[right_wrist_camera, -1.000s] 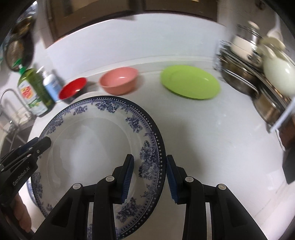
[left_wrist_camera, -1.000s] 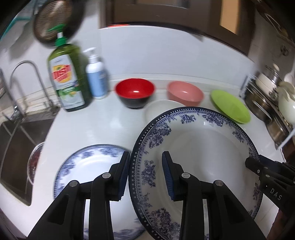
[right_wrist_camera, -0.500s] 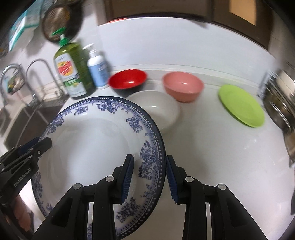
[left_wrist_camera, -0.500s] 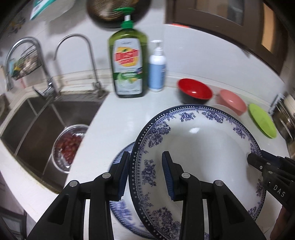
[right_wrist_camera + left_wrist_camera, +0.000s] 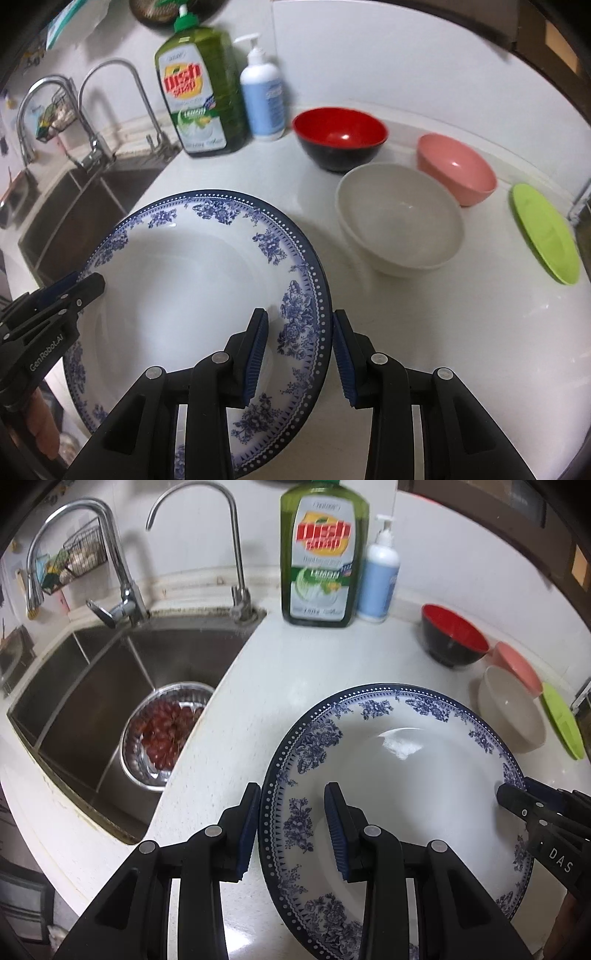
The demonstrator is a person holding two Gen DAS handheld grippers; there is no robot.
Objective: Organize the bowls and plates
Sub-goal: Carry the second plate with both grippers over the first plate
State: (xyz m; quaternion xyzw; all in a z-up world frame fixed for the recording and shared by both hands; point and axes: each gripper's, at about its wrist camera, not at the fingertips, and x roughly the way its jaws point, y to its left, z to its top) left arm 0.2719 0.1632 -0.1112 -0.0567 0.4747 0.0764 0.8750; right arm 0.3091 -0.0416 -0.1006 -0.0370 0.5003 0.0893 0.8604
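Lower centre of both views: your plate (image 5: 399, 775), glazed white with a blue floral rim and a dotted dark edge, shallow and round. Your left gripper (image 5: 291, 827) is clamped on its left rim and your right gripper (image 5: 299, 350) on its right rim, each with one ribbed blue pad inside the well and one outside the edge, jaws narrow.

Changes from a second ago: the second blue plate, then lower left in the left view, is out of sight. The sink (image 5: 110, 686), then a sliver at left, now fills the left half of that view. The soap bottle (image 5: 325, 554) looms larger at upper centre. Both grips are unchanged.

Countertop (image 5: 258, 672): white, speckled, smooth.

Upper right, left view:
- red bowl (image 5: 454, 638), glossy, black outside, empty
- pink bowl (image 5: 517, 668), empty
- white bowl (image 5: 513, 712), matte, empty
- green plate (image 5: 561, 720), flat, bare

Sink: brushed steel, holding a metal bowl (image 5: 162, 734) of small red fruit. Two curved chrome taps (image 5: 118, 572) stand behind it. A white pump bottle (image 5: 380, 579) stands touching the soap bottle.
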